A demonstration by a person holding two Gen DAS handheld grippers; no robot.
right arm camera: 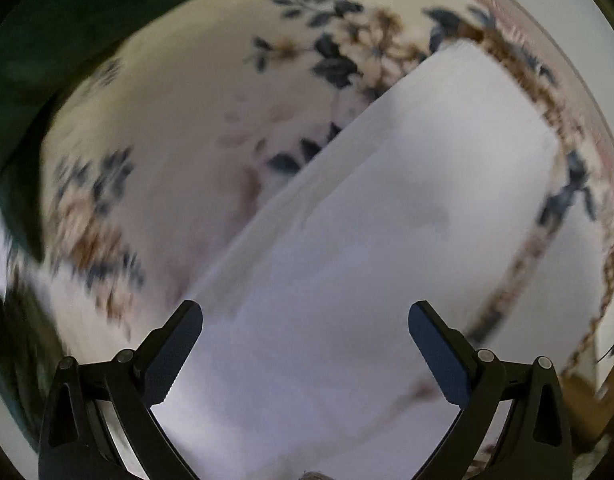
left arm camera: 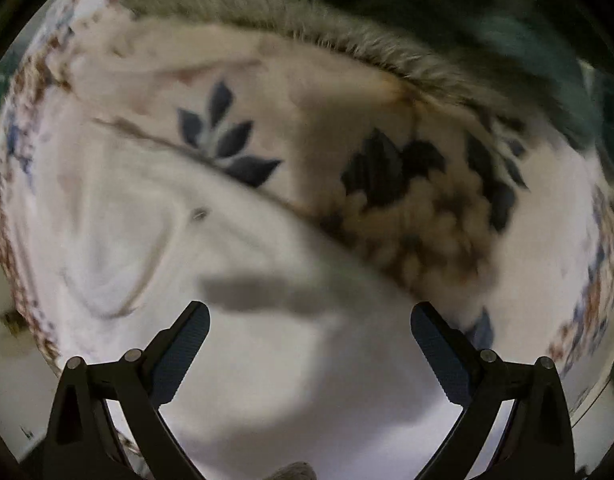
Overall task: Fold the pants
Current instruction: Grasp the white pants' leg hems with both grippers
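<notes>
Both claws stand wide apart and grip nothing: the left claw and the right claw each hang over the white pants, which lie flat on a floral cloth with blue leaves and a brown border. This looks like the pause between folds; the next move calls for lowering onto an edge of the pants and pinching a single layer cleanly. The right view shows a long straight edge and a squared corner near the cloth's border. The left view shows curved seams and a furry grey trim along the cloth's far edge, beside dark green fabric.
</notes>
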